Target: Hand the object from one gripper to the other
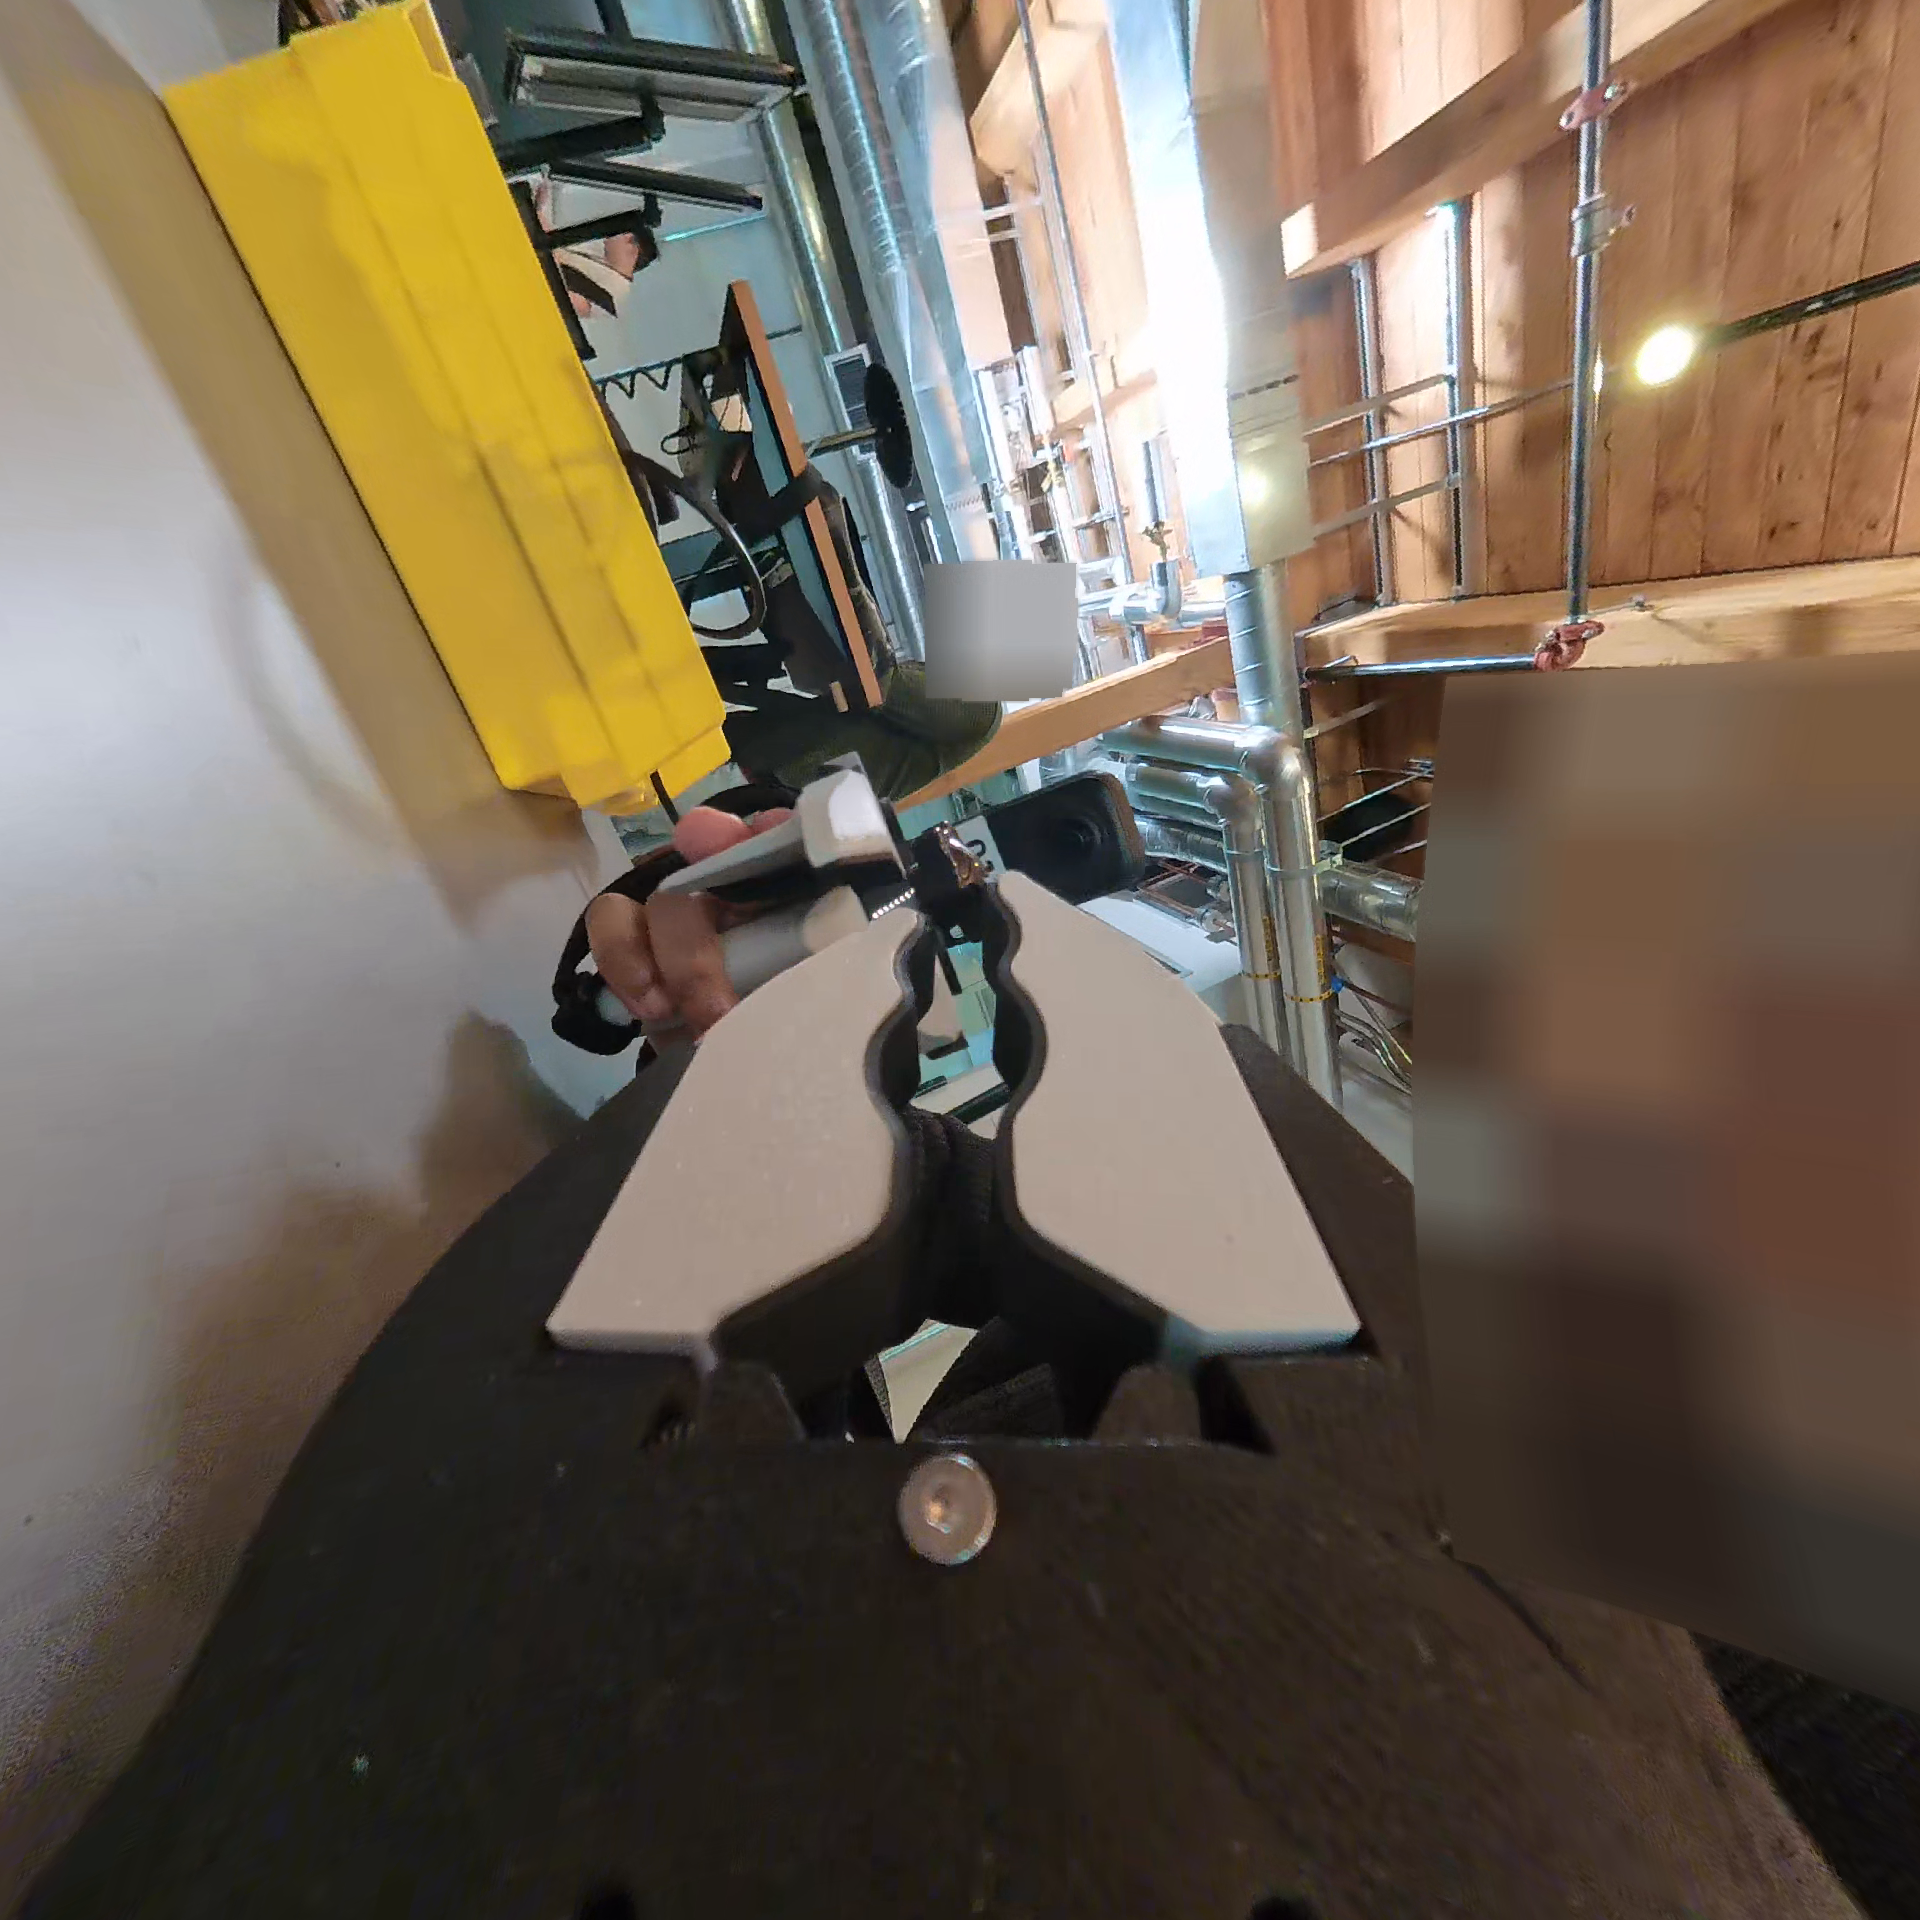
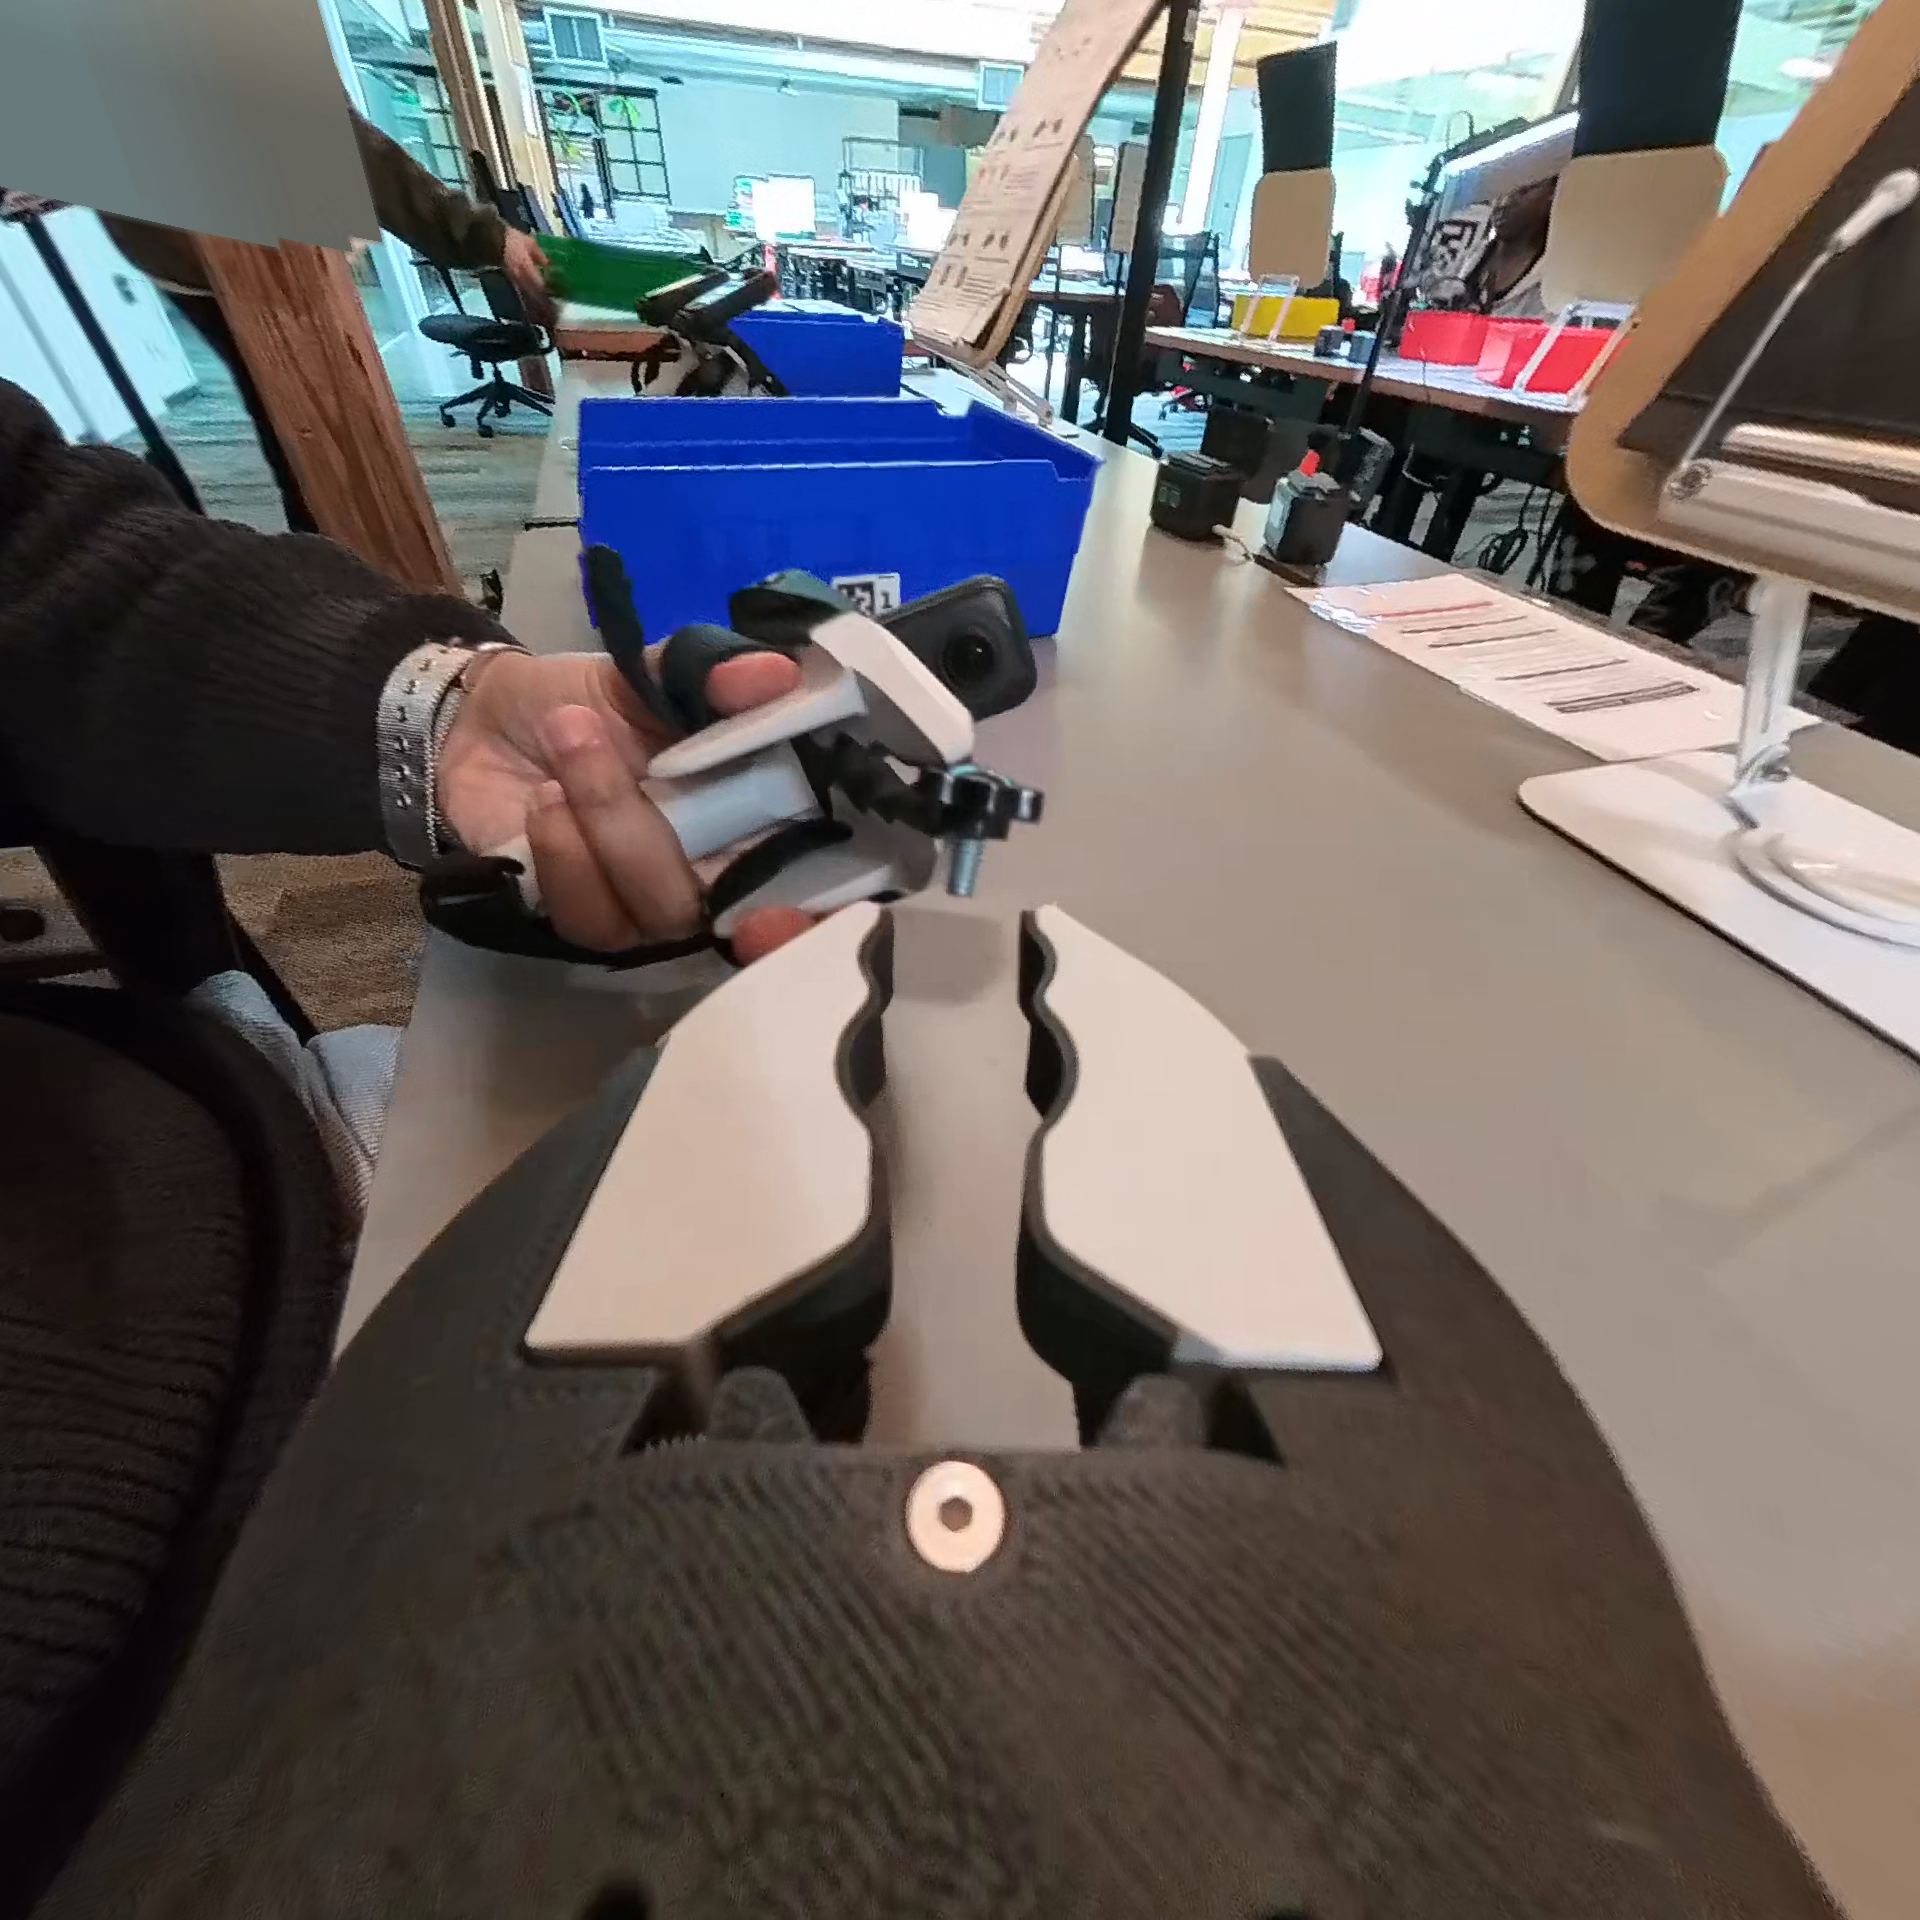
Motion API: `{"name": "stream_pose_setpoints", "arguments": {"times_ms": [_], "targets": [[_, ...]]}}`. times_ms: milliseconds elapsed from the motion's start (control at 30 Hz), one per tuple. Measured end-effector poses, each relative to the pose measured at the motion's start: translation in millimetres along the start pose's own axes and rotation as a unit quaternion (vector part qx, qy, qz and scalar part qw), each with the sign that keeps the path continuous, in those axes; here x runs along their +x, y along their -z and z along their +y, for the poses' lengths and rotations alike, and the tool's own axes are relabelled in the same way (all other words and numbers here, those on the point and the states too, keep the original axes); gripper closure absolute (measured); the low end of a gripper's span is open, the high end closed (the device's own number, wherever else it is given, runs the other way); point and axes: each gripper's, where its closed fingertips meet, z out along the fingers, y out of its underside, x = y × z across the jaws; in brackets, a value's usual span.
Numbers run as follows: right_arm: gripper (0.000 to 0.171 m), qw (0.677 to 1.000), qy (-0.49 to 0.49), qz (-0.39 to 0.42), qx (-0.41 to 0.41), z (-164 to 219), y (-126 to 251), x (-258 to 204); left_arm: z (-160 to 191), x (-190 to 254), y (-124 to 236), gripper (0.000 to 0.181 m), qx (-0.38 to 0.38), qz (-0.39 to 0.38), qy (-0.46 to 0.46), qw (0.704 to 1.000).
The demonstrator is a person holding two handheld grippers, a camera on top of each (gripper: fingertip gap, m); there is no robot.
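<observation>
The left claw (image 2: 940,800) appears in the right wrist view, held sideways in a person's hand (image 2: 582,790) above the grey desk (image 2: 1299,935). Its white fingers are clamped on a black knob with a threaded bolt (image 2: 982,831); the star-shaped head sits between the tips and the silver bolt end points down toward the desk. In the left wrist view the same knob (image 1: 951,862) shows small and dark just past the tips of that claw (image 1: 961,914), whose pads stand close together.

The right claw (image 2: 956,925) points along the desk just below the knob, its fingers apart with bare desk showing between them, nothing in it. Behind stand a blue bin (image 2: 831,509) and a sheet of paper (image 2: 1507,655). A yellow bin (image 1: 447,416) shows in the left wrist view.
</observation>
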Motion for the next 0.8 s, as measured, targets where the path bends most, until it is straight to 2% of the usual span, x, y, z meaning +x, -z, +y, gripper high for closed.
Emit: {"name": "stream_pose_setpoints", "arguments": {"times_ms": [233, 533, 700, 800], "targets": [[0.164, 1.0, -0.019, -0.015, 0.002, -1, -2, -6, 10, -2, -5, 0.171, -0.023, -0.004, -0.006, 1.0], [0.165, 0.996, -0.083, -0.038, 0.005, -4, 1, -6, 11, 0, -7, 0.169, -0.021, -0.002, -0.019, 1.0], [0.165, 0.986, -0.155, -0.056, 0.029, -11, 7, 1, 0, -8, -3, 0.146, 0.001, -0.046, -0.061, 0.997], [0.165, 0.969, -0.226, -0.092, 0.043, -13, 9, 0, -5, -7, -2, 0.134, 0.004, -0.075, -0.144, 0.987]]}}
